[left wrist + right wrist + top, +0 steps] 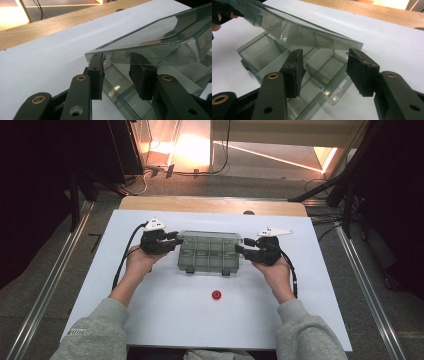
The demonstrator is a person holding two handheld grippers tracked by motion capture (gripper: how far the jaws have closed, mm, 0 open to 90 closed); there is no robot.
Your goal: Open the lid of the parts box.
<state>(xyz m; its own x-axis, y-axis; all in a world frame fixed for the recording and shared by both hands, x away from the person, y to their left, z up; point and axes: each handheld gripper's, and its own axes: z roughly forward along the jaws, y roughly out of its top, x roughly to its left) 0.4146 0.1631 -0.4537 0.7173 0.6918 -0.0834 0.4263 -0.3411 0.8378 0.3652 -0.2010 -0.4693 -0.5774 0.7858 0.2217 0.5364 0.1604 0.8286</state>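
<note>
Clear compartment box (209, 252) sits near the counter's (150, 320) far edge, roughly centred btwn left and right edges, lid (155, 37) raised at an angle over the tray. Small red round item (216, 294) lies on the counter nearer the person, apart from the box.

Left gripper (172, 241) is at the box's left end. In the left gripper view its jaws stand partly open w/ the lid's corner edge lying across the tops of both pads; one pad sits outside the tray wall, the other is seen through the clear plastic. Whether the pads actually squeeze anything can't be told.

Right gripper (244, 247) is at the box's right end. In the right gripper view its jaws are moderately wide, pads clear of the plastic; the box's end and the lid's corner (358, 45) sit btwn and beyond them, not pinched.

Both hands rest low over the counter, one on each side of the box.
</note>
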